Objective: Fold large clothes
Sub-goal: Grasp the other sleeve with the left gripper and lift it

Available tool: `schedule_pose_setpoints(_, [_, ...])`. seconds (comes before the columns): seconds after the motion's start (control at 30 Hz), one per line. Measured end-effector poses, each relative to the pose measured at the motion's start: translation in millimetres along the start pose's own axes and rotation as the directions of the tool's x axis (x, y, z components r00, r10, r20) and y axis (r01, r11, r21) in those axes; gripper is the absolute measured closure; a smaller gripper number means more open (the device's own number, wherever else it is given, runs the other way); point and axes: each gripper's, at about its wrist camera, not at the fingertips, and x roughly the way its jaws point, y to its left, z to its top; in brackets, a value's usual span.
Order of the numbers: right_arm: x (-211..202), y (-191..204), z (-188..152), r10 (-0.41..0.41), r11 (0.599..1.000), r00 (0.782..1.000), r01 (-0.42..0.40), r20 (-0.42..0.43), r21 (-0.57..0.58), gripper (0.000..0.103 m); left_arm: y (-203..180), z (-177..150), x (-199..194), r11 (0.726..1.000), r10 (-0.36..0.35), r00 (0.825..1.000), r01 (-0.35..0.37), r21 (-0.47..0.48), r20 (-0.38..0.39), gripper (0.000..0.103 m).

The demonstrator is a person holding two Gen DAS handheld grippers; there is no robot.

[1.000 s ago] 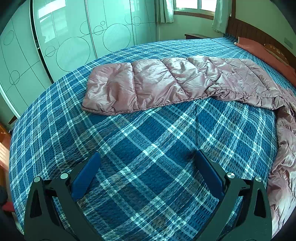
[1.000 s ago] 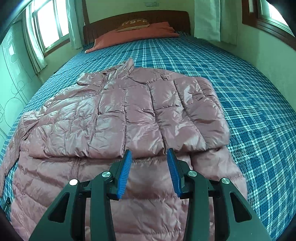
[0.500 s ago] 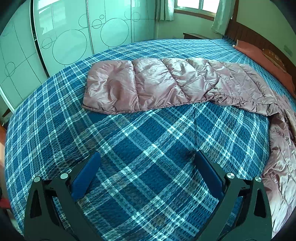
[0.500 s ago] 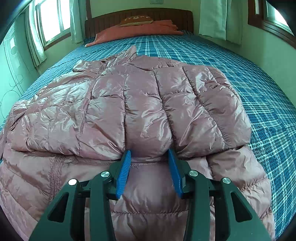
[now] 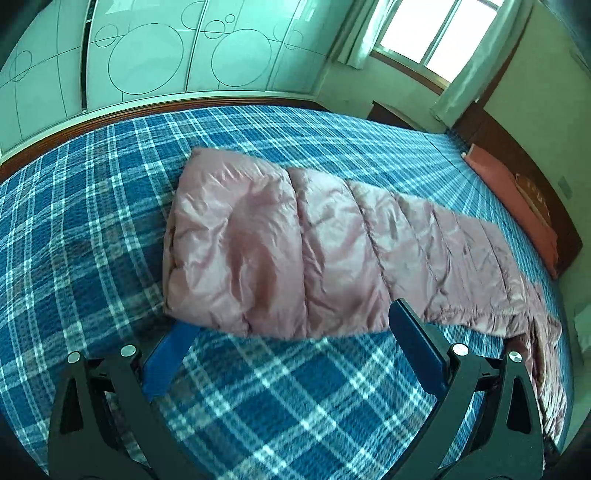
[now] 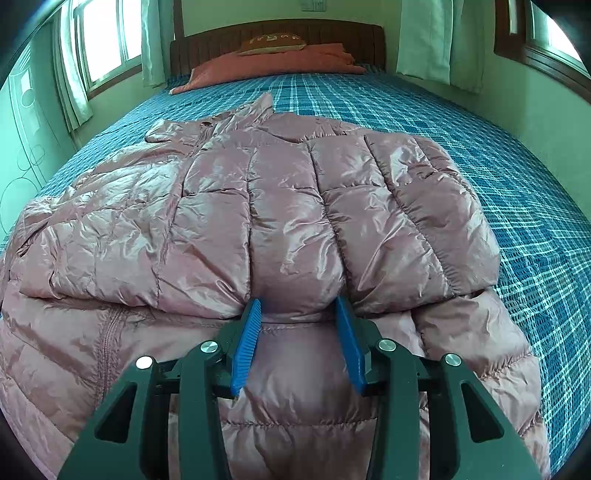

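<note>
A pink quilted puffer jacket (image 6: pixel 280 206) lies on the blue plaid bed (image 6: pixel 517 206), one sleeve folded across its body. My right gripper (image 6: pixel 297 310) stands partly open against that fold's near edge. The puffy edge bulges between the blue pads (image 6: pixel 245 343) and touches both. In the left wrist view the jacket's other sleeve (image 5: pixel 295 251) stretches flat across the bed (image 5: pixel 280 398), cuff end at the left. My left gripper (image 5: pixel 291 321) is wide open at the sleeve's near edge. Its left fingertip sits at the cuff corner and its right fingertip overlaps the hem.
Red pillows (image 6: pixel 273 62) and a wooden headboard (image 6: pixel 280 35) stand at the bed's far end. Wardrobe doors (image 5: pixel 147 55) with circle patterns run along the bed's far side. Curtained windows (image 5: pixel 436 33) sit in the corner. Plaid cover lies bare in front of the left gripper.
My left gripper has rolled and moved up to the sleeve, whose near edge now meets its fingertips. The right gripper pushed forward into the folded edge, its jaw width unchanged.
</note>
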Motion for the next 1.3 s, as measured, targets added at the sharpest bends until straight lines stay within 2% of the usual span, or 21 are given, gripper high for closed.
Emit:
schedule_pose_setpoints(0.17, [0, 0, 0, 0.000, 1.000, 1.000, 0.000, 0.001, 0.000, 0.060, 12, 17, 0, 0.995, -0.042, 0.999, 0.043, -0.090, 0.013, 0.002])
schedule_pose_setpoints(0.27, [0, 0, 0, -0.002, 1.000, 1.000, 0.002, 0.004, -0.002, 0.060, 14, 17, -3, 0.990, -0.079, 0.997, 0.081, -0.113, 0.018, 0.011])
schedule_pose_setpoints(0.3, [0, 0, 0, -0.002, 1.000, 1.000, 0.002, 0.004, -0.002, 0.060, 13, 16, -5, 0.988, -0.105, 0.994, 0.106, -0.112, 0.015, 0.019])
schedule_pose_setpoints(0.33, [0, 0, 0, -0.001, 1.000, 1.000, 0.001, 0.004, -0.002, 0.060, 13, 15, -3, 0.983, -0.138, 0.990, 0.137, -0.118, 0.001, 0.021])
schedule_pose_setpoints(0.4, [0, 0, 0, -0.001, 1.000, 1.000, 0.001, 0.004, -0.002, 0.060, 14, 14, 1, 0.982, -0.137, 0.991, 0.135, -0.130, -0.004, 0.021])
schedule_pose_setpoints(0.53, [-1, 0, 0, 0.001, 1.000, 1.000, -0.001, 0.005, 0.001, 0.060, 2, 23, 12, 0.992, -0.083, 0.997, 0.083, -0.092, 0.004, 0.022])
schedule_pose_setpoints(0.6, [-1, 0, 0, 0.000, 1.000, 1.000, 0.000, 0.005, 0.000, 0.060, -4, 27, 16, 0.997, -0.024, 1.000, 0.025, -0.074, 0.012, 0.039])
schedule_pose_setpoints(0.63, [-1, 0, 0, 0.000, 1.000, 1.000, 0.000, 0.005, 0.000, 0.060, -6, 29, 20, 0.998, 0.001, 1.000, 0.000, -0.064, 0.015, 0.044])
schedule_pose_setpoints(0.7, [-1, 0, 0, 0.001, 1.000, 1.000, -0.001, 0.006, 0.001, 0.060, -8, 34, 22, 0.999, 0.024, 0.999, -0.023, -0.043, 0.027, 0.072])
schedule_pose_setpoints(0.77, [-1, 0, 0, 0.001, 1.000, 1.000, -0.001, 0.005, 0.001, 0.060, -9, 42, 27, 0.999, 0.004, 1.000, -0.003, -0.051, 0.019, 0.085])
schedule_pose_setpoints(0.83, [-1, 0, 0, 0.001, 1.000, 1.000, -0.001, 0.006, 0.002, 0.060, -16, 49, 27, 0.999, 0.015, 0.999, -0.013, -0.046, 0.032, 0.090])
schedule_pose_setpoints(0.97, [-1, -1, -1, 0.002, 1.000, 1.000, -0.002, 0.006, 0.002, 0.060, -54, 56, 8, 0.997, 0.007, 0.993, -0.016, 0.069, 0.118, 0.093])
schedule_pose_setpoints(1.07, [-1, -1, -1, 0.004, 1.000, 1.000, -0.004, 0.006, 0.004, 0.060, -98, 51, -7, 0.985, -0.059, 0.986, 0.033, 0.167, 0.155, 0.093])
schedule_pose_setpoints(1.2, [-1, -2, 0, 0.013, 1.000, 1.000, -0.013, 0.006, 0.011, 0.060, -169, 35, -19, 0.947, -0.143, 0.977, 0.089, 0.309, 0.157, 0.093])
schedule_pose_setpoints(1.3, [-2, -2, 0, 0.020, 1.000, 1.000, -0.020, 0.006, 0.018, 0.060, -226, 9, -22, 0.902, -0.196, 0.973, 0.130, 0.411, 0.120, 0.093])
